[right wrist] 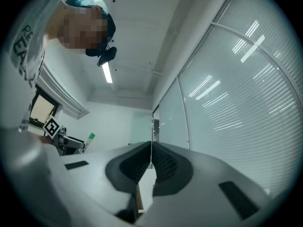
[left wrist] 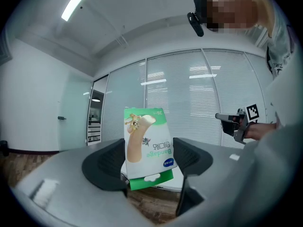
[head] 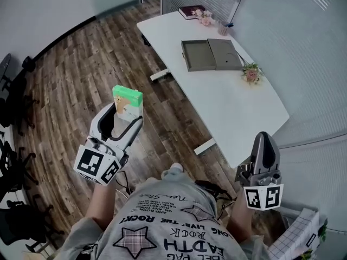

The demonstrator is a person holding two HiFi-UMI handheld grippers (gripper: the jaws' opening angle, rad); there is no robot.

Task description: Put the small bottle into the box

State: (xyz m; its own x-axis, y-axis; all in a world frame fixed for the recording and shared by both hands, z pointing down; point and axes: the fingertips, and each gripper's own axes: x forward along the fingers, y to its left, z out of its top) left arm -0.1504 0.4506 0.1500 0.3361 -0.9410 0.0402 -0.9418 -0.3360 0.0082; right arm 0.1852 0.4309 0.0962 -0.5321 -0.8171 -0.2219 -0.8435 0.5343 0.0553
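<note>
Left tongs pinch a packet by its lower end, right tongs pressed together empty, no bottle discernible, so the wrong item could slip or reach the box on the far surface.

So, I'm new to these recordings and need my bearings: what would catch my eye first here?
The green-and-white bandage packet stands out, clamped in the jaws of the left gripper and held up over the wooden floor at the head view's left. Ahead, a grey box lies open on the white table. The right gripper, lower right, has its jaws together on nothing.
</note>
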